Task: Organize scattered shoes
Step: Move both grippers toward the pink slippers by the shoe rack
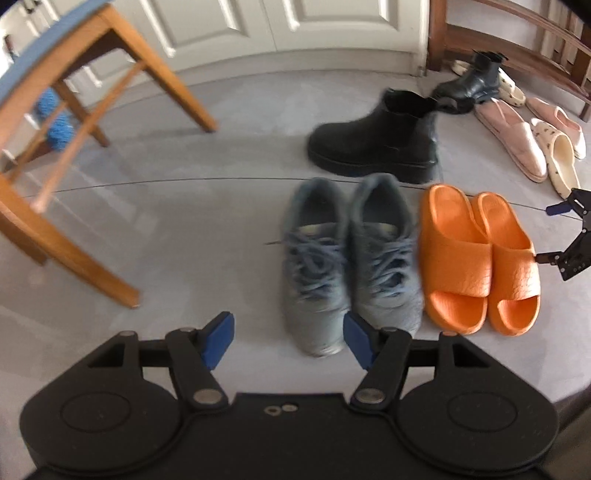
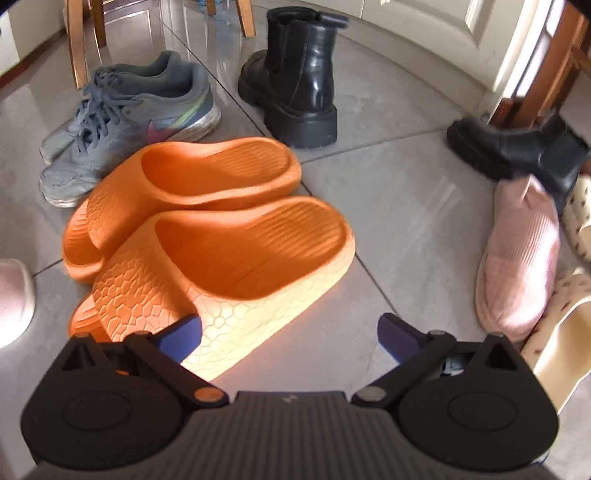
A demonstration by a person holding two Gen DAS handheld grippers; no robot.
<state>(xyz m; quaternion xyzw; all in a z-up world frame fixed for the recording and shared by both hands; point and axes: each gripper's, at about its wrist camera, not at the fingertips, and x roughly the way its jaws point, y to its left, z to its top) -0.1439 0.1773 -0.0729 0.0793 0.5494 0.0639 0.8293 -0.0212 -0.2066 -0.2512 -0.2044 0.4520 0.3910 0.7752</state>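
Grey sneakers [image 1: 351, 254] and orange slides [image 1: 480, 258] sit paired, while boots [image 2: 295, 77], pink slippers [image 2: 517, 254] and cream clogs [image 1: 557, 158] lie scattered; left claw [image 1: 288, 339] and right claw [image 2: 291, 336] gape empty.

Home interior, apparently an entry or hall area. Floor was of large grey glossy tiles [image 1: 184, 229]; white panelled doors [image 1: 258, 26] stood at the back. A wooden chair [image 1: 66, 122] with a blue seat stood nearby. Household footwear lay on the floor: grey sneakers [image 1: 347, 258], orange slides [image 2: 207, 229], black boots [image 2: 295, 74], pink slippers [image 2: 517, 254].
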